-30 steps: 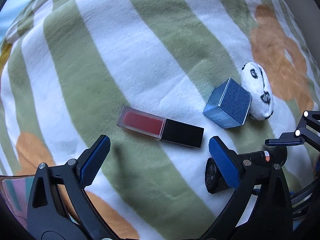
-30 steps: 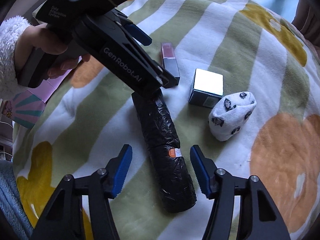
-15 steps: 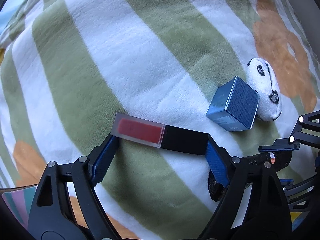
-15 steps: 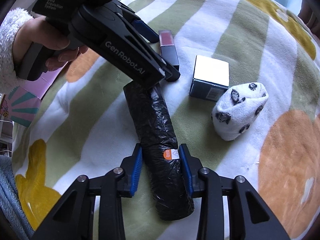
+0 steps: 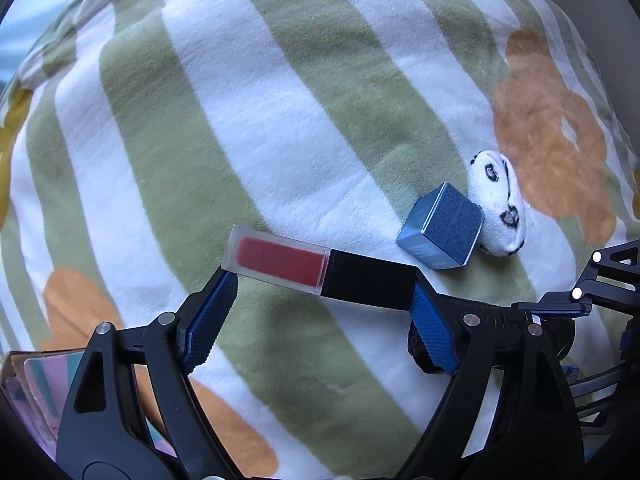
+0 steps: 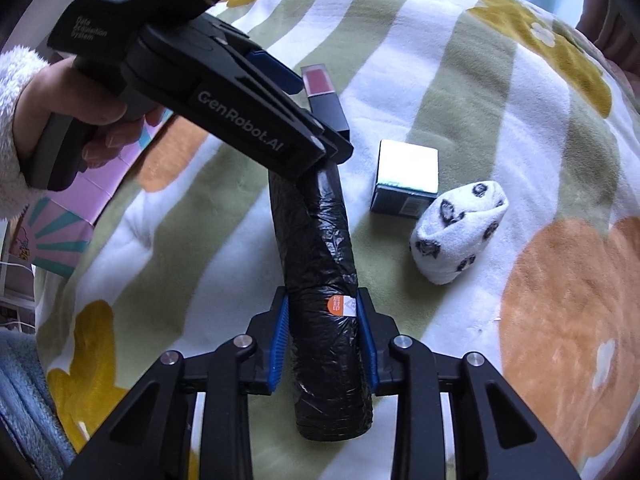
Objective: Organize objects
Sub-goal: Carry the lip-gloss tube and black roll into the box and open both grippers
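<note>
My left gripper (image 5: 320, 286) is shut on a lip gloss tube (image 5: 304, 266), pads on its two ends. The tube, a clear red body with a black cap, hangs just above the blanket. My right gripper (image 6: 324, 320) is shut on a black roll of bin bags (image 6: 316, 240) with an orange sticker, gripped near its close end; the roll lies on the blanket. In the right wrist view the lip gloss tube (image 6: 320, 84) shows beyond the left gripper's body. A blue box (image 5: 444, 232) (image 6: 406, 176) and a rolled panda sock (image 5: 500, 204) (image 6: 460, 232) sit side by side.
Everything rests on a soft blanket (image 5: 280, 120) striped green and white with orange flowers. A pink patterned carton (image 6: 60, 224) lies at the left edge. A person's hand (image 6: 80, 112) in a fluffy white sleeve holds the left gripper. Grey-blue fabric (image 6: 20, 400) lies at the lower left.
The left gripper's jaws closed on the tube's ends and raised it a little off the blanket. The right gripper's jaws closed from wide open onto the black roll.
</note>
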The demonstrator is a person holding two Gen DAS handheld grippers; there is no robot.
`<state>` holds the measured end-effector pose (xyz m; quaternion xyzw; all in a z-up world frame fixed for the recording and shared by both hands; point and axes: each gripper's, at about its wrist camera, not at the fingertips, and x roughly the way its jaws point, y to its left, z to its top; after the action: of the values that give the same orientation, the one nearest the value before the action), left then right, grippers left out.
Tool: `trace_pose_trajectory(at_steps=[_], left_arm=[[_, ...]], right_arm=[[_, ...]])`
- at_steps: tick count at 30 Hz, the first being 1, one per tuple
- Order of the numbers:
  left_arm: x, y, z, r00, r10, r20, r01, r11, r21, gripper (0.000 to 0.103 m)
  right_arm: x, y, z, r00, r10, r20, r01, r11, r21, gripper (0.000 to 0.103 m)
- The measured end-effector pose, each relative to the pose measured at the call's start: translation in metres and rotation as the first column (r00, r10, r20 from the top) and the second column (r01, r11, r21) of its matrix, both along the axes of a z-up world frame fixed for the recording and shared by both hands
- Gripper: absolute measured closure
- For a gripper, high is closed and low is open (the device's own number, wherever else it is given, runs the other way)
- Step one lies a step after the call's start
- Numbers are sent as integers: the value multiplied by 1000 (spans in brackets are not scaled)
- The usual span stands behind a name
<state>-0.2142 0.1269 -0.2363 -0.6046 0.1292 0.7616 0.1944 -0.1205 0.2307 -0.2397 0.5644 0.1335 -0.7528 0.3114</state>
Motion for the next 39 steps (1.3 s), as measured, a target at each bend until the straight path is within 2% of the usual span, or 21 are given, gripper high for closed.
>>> trace_pose_trajectory(at_steps=[5, 12, 15, 24, 27, 31, 36, 39], left_arm=[[10, -9, 35, 998, 47, -31, -46, 999, 26, 21], [34, -30, 103, 990, 103, -97, -99, 994, 50, 21], [46, -37, 126, 985, 133, -112, -126, 990, 66, 21], [98, -66, 188, 962, 223, -156, -206, 972, 116, 21], [116, -74, 204, 949, 259, -182, -240, 963, 118, 21], [140, -88, 218, 927, 322, -195, -291, 941, 171, 21], [165, -104, 218, 898, 399, -185, -366, 911, 187, 21], [172, -111, 214, 894, 411, -181, -381, 907, 180, 21]], right_arm=[[6, 5, 25, 999, -35, -16, 35, 999, -1, 74], [17, 11, 75, 995, -96, -28, 95, 995, -17, 74], [15, -5, 98, 990, -137, -26, 136, 990, -26, 74], [32, -19, 165, 949, -311, -47, 309, 950, -44, 74], [38, -28, 183, 931, -357, -73, 356, 934, -29, 74], [47, -35, 200, 897, -436, -74, 433, 900, -53, 74], [57, -39, 206, 855, -514, -76, 511, 858, -54, 74], [63, -42, 208, 845, -529, -84, 527, 849, -45, 74]])
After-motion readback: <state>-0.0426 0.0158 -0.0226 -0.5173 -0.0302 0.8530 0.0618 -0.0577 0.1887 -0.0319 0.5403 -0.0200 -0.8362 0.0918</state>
